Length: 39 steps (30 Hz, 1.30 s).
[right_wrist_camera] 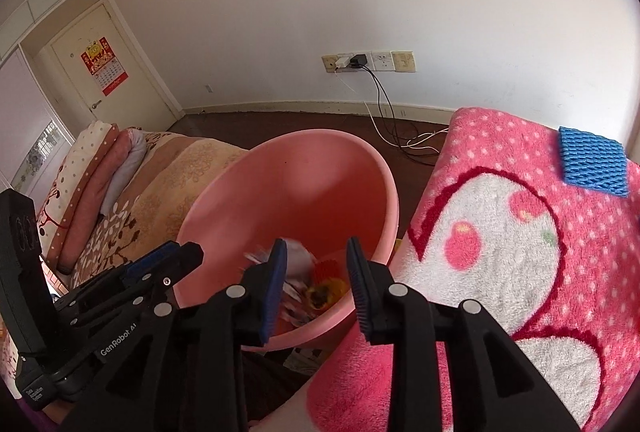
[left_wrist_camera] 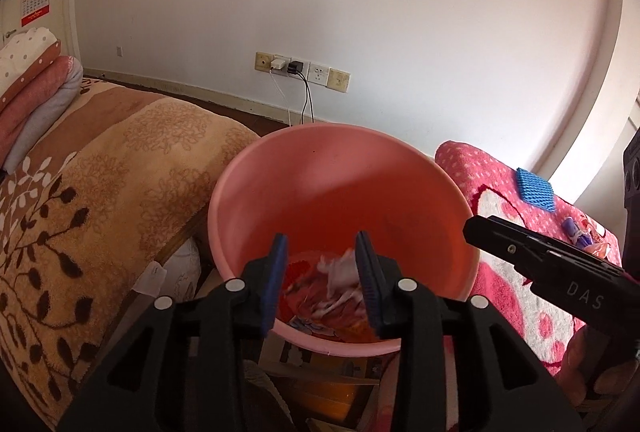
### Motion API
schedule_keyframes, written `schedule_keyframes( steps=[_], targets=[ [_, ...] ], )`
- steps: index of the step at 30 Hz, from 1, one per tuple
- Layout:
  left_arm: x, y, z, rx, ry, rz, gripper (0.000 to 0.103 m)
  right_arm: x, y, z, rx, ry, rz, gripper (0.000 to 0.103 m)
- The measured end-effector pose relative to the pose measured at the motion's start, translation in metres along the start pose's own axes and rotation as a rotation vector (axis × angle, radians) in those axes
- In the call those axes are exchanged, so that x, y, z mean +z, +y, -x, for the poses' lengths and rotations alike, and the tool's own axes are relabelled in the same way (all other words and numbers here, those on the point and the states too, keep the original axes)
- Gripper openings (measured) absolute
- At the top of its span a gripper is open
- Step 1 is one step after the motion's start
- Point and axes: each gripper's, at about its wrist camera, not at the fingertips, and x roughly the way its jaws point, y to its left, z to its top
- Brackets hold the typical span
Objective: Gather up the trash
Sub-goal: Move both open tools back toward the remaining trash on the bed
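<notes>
both grippers, left (left_wrist_camera: 322,272) and right (right_wrist_camera: 316,272), jaws apart and empty, over pink bucket (left_wrist_camera: 280,168); trash (left_wrist_camera: 340,280) blurred inside, below them.

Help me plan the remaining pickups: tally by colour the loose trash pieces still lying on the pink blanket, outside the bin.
Blue: 1, the foam net near the blanket's far edge.
Purple: 1, a small wrapper, seen only in the left wrist view.
Pale pink-white: 1, a crumpled wrapper beside it, partly hidden by the right tool.
Total: 3

The right gripper (right_wrist_camera: 316,264) hangs with jaws apart over a pink bucket (right_wrist_camera: 320,168) holding blurred wrappers (right_wrist_camera: 298,258).
</notes>
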Motion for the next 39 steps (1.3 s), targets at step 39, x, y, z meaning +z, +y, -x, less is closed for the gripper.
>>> schedule_keyframes(
  steps=[39],
  targets=[
    [-0.082, -0.090, 0.040, -0.299, 0.021, -0.183, 0.036, -0.194, -0.117, 0.219, -0.567, -0.224, -0.125, 0.061]
  ],
)
